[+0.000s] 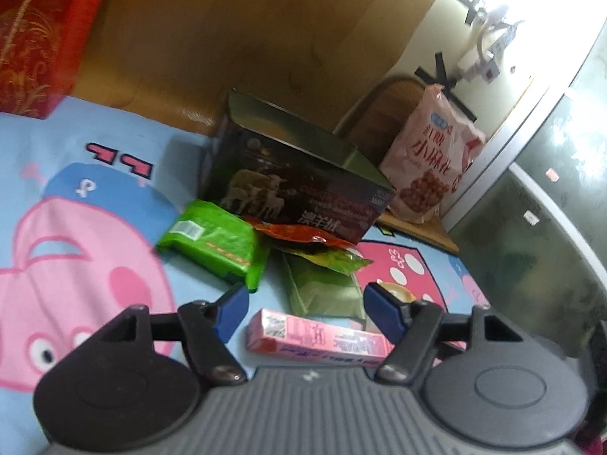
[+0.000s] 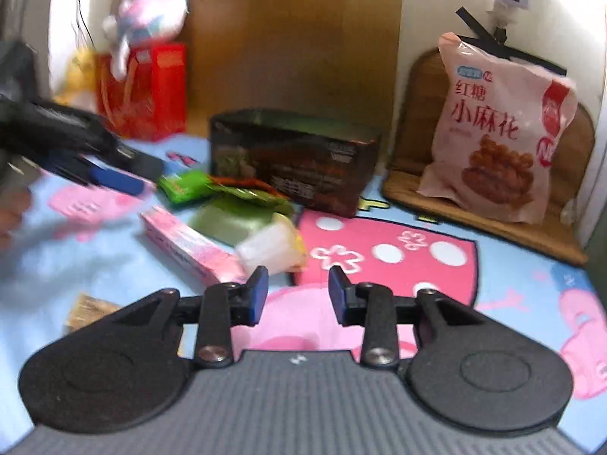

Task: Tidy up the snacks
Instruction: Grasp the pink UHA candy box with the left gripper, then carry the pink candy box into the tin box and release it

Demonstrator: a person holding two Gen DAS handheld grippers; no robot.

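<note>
A dark open-topped box (image 1: 299,185) (image 2: 296,163) stands on the cartoon-print blanket (image 1: 76,250) (image 2: 512,288). In front of it lie a bright green packet (image 1: 212,239) (image 2: 182,185), an orange-red packet (image 1: 303,233), a dull green packet (image 1: 322,288) (image 2: 235,223), a long pink box (image 1: 318,335) (image 2: 189,244) and a pale wrapped snack (image 2: 273,246). My left gripper (image 1: 307,313) hangs open over the pink box and dull green packet, gripping nothing; it also shows blurred at the left of the right wrist view (image 2: 114,178). My right gripper (image 2: 297,292) is open and empty, just short of the pale snack.
A large pink snack bag (image 1: 428,159) (image 2: 497,132) leans on a wooden chair back (image 2: 421,106) at the right. A red gift bag (image 1: 38,38) (image 2: 148,91) stands far left with a plush toy (image 2: 151,15) above it. A wooden headboard (image 1: 246,38) backs the blanket. A tan packet (image 2: 87,313) lies near left.
</note>
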